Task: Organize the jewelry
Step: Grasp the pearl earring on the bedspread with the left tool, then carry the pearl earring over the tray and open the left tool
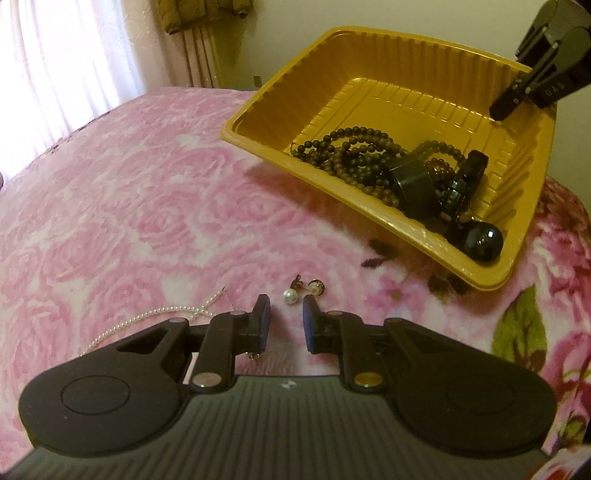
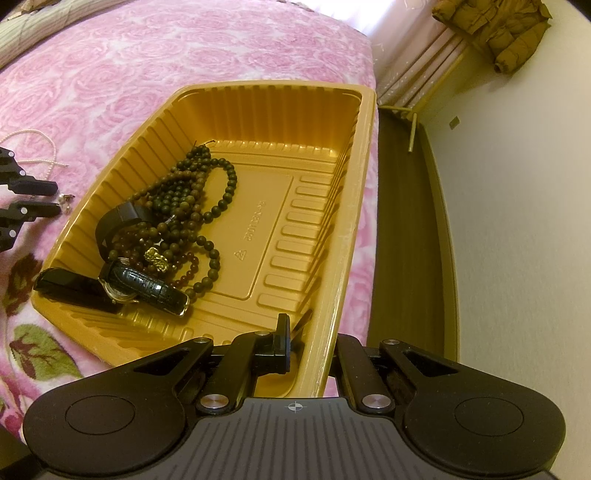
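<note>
A yellow plastic tray (image 1: 266, 122) sits tilted on the pink rose blanket, its right end raised. It holds dark bead necklaces (image 1: 351, 155), a black watch (image 2: 147, 286) and other dark pieces. My right gripper (image 2: 310, 347) is shut on the tray's rim (image 2: 332, 295), one finger inside, one outside; it also shows in the left wrist view (image 1: 506, 107). My left gripper (image 1: 287, 323) is open, low over the blanket, with two pearl earrings (image 1: 289, 296) just ahead of its fingertips. A pearl necklace (image 1: 147, 315) lies to its left.
The blanket (image 1: 129, 184) covers a bed whose edge runs right behind the tray (image 2: 369, 184). Beyond it are a dark floor strip (image 2: 402, 240), a white wall, curtains (image 1: 74, 48) and a hanging brown jacket (image 2: 495, 29).
</note>
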`<state>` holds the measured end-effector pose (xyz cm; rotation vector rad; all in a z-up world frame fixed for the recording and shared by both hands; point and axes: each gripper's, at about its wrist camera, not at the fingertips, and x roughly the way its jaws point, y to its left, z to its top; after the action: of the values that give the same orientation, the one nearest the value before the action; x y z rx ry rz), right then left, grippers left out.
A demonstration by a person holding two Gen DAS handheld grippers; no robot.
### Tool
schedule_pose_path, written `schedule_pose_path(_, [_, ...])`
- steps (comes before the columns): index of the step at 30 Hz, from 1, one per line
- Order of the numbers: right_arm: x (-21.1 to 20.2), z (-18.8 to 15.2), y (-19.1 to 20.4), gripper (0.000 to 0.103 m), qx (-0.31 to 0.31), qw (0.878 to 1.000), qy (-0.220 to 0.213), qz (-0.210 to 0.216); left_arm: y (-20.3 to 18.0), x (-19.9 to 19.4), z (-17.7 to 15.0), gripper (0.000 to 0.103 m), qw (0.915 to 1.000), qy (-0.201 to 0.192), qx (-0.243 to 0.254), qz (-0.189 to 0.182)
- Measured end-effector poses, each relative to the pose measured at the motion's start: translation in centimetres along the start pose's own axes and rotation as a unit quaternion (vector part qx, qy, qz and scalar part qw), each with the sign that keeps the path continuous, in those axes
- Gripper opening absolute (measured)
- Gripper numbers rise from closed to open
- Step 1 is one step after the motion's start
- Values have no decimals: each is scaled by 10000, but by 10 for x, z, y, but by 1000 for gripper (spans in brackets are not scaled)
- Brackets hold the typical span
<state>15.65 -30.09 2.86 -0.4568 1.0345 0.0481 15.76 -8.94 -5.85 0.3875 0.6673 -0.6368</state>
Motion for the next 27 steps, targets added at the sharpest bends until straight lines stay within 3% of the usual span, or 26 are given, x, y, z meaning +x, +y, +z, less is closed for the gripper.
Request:
schedule_pose_path(10, [0,0,0,5,6,10000,3,5,-3,6,6,16,9999,-92,94,38])
schedule_pose_path(14, [0,0,0,5,-1,10000,1,1,-4,5,7,7,9999,-25,147,-16])
schedule_pose_path(17, [0,0,0,5,-1,10000,3,2,-6,0,8,7,9997,-63,199,97])
schedule_pose_path(23, [0,0,0,5,-6,10000,-1,-3,-11,-19,22,7,9990,-354,237,163])
schedule_pose_path(27, [0,0,0,5,-2,10000,2,0,-17,-33,41,7,9979,-619,184,4])
